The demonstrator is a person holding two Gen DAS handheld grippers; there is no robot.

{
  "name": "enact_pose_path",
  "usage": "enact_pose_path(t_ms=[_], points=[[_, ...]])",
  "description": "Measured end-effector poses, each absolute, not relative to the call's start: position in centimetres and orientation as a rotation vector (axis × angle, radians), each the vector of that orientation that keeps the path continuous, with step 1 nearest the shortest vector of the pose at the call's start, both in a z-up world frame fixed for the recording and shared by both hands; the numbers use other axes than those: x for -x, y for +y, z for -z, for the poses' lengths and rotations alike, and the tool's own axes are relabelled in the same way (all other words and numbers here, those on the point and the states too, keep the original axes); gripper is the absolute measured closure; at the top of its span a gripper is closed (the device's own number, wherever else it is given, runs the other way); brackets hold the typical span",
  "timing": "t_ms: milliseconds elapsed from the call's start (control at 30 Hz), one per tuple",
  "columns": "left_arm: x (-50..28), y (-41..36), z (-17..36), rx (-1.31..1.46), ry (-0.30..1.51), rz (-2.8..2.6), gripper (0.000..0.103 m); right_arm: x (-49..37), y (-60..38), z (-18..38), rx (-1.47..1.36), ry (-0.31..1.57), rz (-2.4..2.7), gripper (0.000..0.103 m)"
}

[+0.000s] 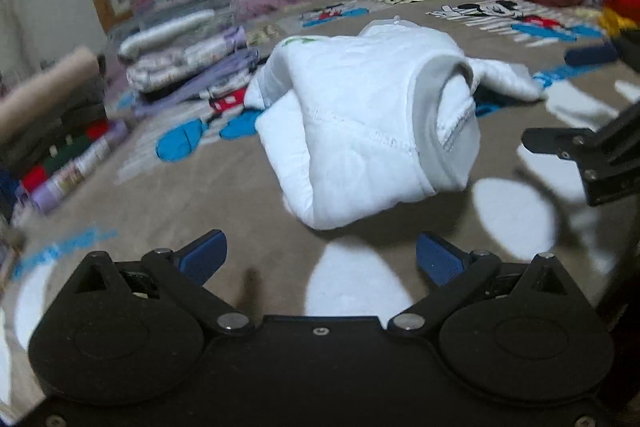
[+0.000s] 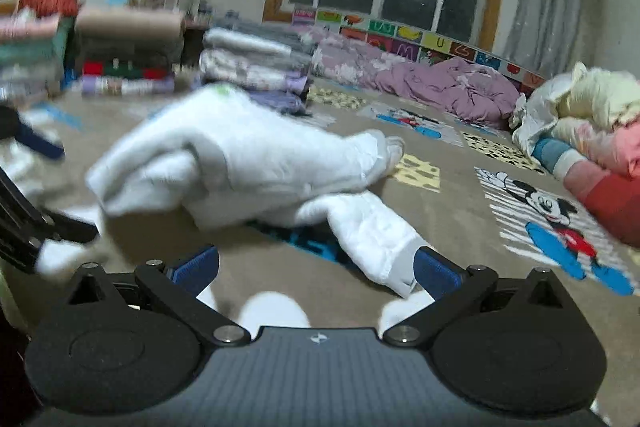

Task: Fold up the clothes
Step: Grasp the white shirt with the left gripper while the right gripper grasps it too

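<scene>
A white garment with a grey collar (image 1: 360,123) lies crumpled on the brown cartoon-print bed cover (image 1: 192,203). It also shows in the right wrist view (image 2: 240,163), with one sleeve (image 2: 372,235) reaching toward the camera. My left gripper (image 1: 320,259) is open and empty, just short of the garment. My right gripper (image 2: 316,267) is open and empty, its right blue fingertip (image 2: 436,273) beside the sleeve end. The right gripper's black frame shows at the right edge of the left wrist view (image 1: 588,155).
Stacks of folded clothes (image 2: 256,67) stand at the far left (image 1: 180,63). A crumpled purple garment (image 2: 448,87) lies by the window. A pile of pink and cream bedding (image 2: 592,131) sits at the right.
</scene>
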State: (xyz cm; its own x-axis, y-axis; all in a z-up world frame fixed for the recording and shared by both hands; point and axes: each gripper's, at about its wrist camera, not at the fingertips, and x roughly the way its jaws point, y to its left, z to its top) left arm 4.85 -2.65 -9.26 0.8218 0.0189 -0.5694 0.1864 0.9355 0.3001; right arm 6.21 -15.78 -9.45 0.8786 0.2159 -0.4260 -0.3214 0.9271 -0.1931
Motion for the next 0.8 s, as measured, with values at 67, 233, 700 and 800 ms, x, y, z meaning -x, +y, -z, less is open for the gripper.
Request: enact_pose_path(t_ms=[67,233,700,800], points=[[-4.8,-2.5,9.9,-0.388,0.571,0.087,0.002,-6.5,-15.0,10.1,0.337,0.396,-0.28,0.0],[-5.2,-1.8,10.3,-0.34,0.55,0.107,0.022,-7.4,-13.3,10.9,0.432,0.359,-0.327,0.012],[-7.8,-0.4,8.0,-0.293,0.338,0.08,0.053,-9.7,-11.2,10.7,0.541,0.222,-0.366,0.04],[-9.5,-0.2,8.0,-0.277,0.327,0.077,0.057,-10.1,-11.2,10.4,0.543,0.192,-0.358,0.04]])
